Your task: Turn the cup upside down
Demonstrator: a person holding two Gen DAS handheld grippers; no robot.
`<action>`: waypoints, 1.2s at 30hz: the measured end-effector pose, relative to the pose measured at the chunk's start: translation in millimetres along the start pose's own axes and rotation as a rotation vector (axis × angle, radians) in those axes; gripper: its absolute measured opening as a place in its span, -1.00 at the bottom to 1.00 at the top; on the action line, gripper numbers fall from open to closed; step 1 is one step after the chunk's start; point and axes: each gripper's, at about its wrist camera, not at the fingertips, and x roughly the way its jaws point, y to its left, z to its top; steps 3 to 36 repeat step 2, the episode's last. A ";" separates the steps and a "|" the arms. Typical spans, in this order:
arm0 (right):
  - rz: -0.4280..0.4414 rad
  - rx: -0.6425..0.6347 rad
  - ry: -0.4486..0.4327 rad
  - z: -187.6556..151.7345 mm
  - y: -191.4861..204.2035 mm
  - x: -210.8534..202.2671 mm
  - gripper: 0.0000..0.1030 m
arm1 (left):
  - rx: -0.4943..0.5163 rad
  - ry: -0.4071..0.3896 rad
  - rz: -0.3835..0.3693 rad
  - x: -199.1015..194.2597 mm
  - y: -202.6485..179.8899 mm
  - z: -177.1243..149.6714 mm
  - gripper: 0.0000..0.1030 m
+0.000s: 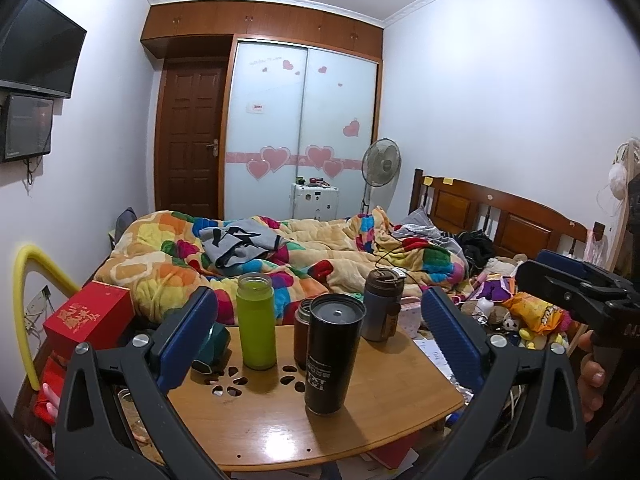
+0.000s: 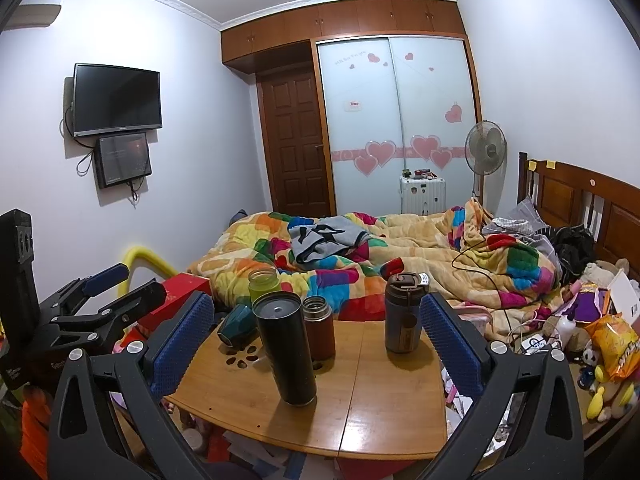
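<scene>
A tall black tumbler (image 1: 334,354) (image 2: 286,348) stands on the small wooden table (image 1: 384,408) (image 2: 392,400), nearest to both cameras. Behind it stand a green bottle (image 1: 256,322) (image 2: 263,282), a brown flask (image 1: 302,330) (image 2: 319,328) and a grey-brown mug (image 1: 382,304) (image 2: 404,312). A dark teal cup (image 2: 236,326) (image 1: 214,346) lies on its side at the table's left edge. My left gripper (image 1: 320,336) is open and empty, short of the table. My right gripper (image 2: 312,336) is open and empty too; it also shows at the right of the left wrist view.
A bed with a colourful quilt (image 1: 280,256) (image 2: 400,256) lies behind the table. A red box (image 1: 90,316) sits left of the table. Toys and a snack bag (image 2: 612,344) are piled on the right. Papers lie on the floor below.
</scene>
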 end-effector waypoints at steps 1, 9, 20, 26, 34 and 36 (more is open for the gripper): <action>0.001 0.002 0.001 0.2 0.0 0.2 1.00 | 0.000 0.001 -0.003 -0.2 -0.7 0.0 1.00; 0.000 0.003 0.001 0.2 -0.7 0.5 1.00 | 0.002 0.002 -0.004 -0.1 -1.1 0.2 1.00; 0.000 0.003 0.001 0.2 -0.7 0.5 1.00 | 0.002 0.002 -0.004 -0.1 -1.1 0.2 1.00; 0.000 0.003 0.001 0.2 -0.7 0.5 1.00 | 0.002 0.002 -0.004 -0.1 -1.1 0.2 1.00; 0.000 0.003 0.001 0.2 -0.7 0.5 1.00 | 0.002 0.002 -0.004 -0.1 -1.1 0.2 1.00; 0.000 0.003 0.001 0.2 -0.7 0.5 1.00 | 0.002 0.002 -0.004 -0.1 -1.1 0.2 1.00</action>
